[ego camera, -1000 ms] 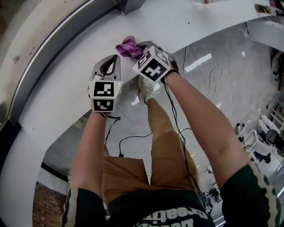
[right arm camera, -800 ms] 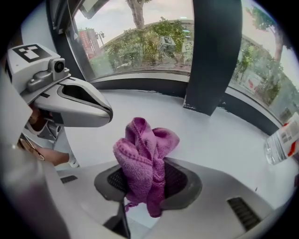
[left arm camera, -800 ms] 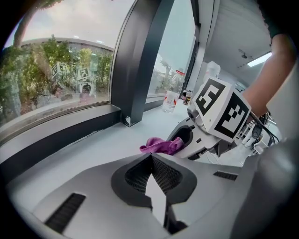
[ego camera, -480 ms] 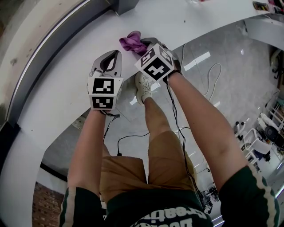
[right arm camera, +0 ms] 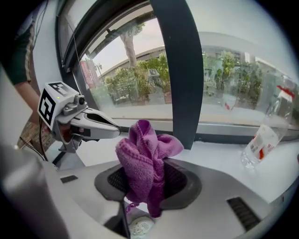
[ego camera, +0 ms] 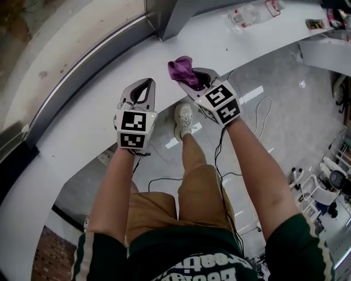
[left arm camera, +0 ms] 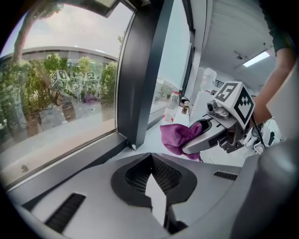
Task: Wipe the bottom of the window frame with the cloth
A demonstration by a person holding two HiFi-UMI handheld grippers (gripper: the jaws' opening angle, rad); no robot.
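Since the wiping has to be done along the bottom of the window frame [ego camera: 88, 71], you carry the cloth [ego camera: 181, 70] bunched in your right gripper [ego camera: 200, 82], its jaws pinched tight on the lower folds so that a loose purple wad stands out past the tips, ready to be pressed down; the cloth hangs just above the white ledge [ego camera: 82, 126], about midway between its room-side edge and its window-side edge, near the foot of the dark upright post [ego camera: 175, 16], and it doesn't look to be touching the frame yet; I'd judge the wipe has not begun. Your left gripper [ego camera: 138, 93] holds nothing; its jaws meet at the tips, and it hovers over the ledge beside the right one, apart from the cloth, probably kept there only to stay out of the stroke's way.

By count: two grippers; one cloth; one upright post; one clear plastic bottle [ego camera: 247, 13], lying on its side further along the ledge beyond the post, well apart from the cloth; it could get in the way if you sweep that far.
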